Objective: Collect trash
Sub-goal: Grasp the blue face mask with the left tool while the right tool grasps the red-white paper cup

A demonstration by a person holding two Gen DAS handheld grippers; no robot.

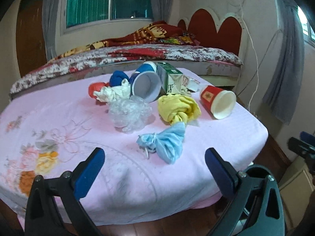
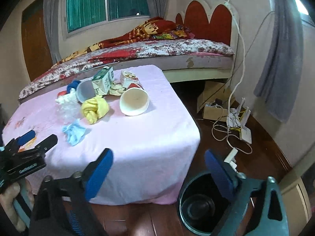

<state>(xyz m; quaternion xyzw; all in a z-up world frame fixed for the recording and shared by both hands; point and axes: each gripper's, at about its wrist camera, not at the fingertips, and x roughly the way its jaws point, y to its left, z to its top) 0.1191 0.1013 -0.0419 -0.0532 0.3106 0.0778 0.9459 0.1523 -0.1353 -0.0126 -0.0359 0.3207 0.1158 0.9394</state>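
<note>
left gripper (image 1: 154, 158) wide, empty | right gripper (image 2: 158, 162) wide, empty | trash heaped mid-table (image 2: 157, 137); blue mask (image 1: 167, 143) nearest | risk: red cup (image 2: 134, 101) rolls off (lies on its side) | bin (image 2: 198, 204) on floor.

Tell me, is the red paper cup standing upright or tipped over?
Tipped over. The red paper cup lies on its side on the pink cloth, its open white mouth facing the camera.

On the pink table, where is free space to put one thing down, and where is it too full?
Free: the pink cloth between the blue mask, the red cup and the near edge; also the flower-print side. Crowded: the far middle around the milk carton.
</note>
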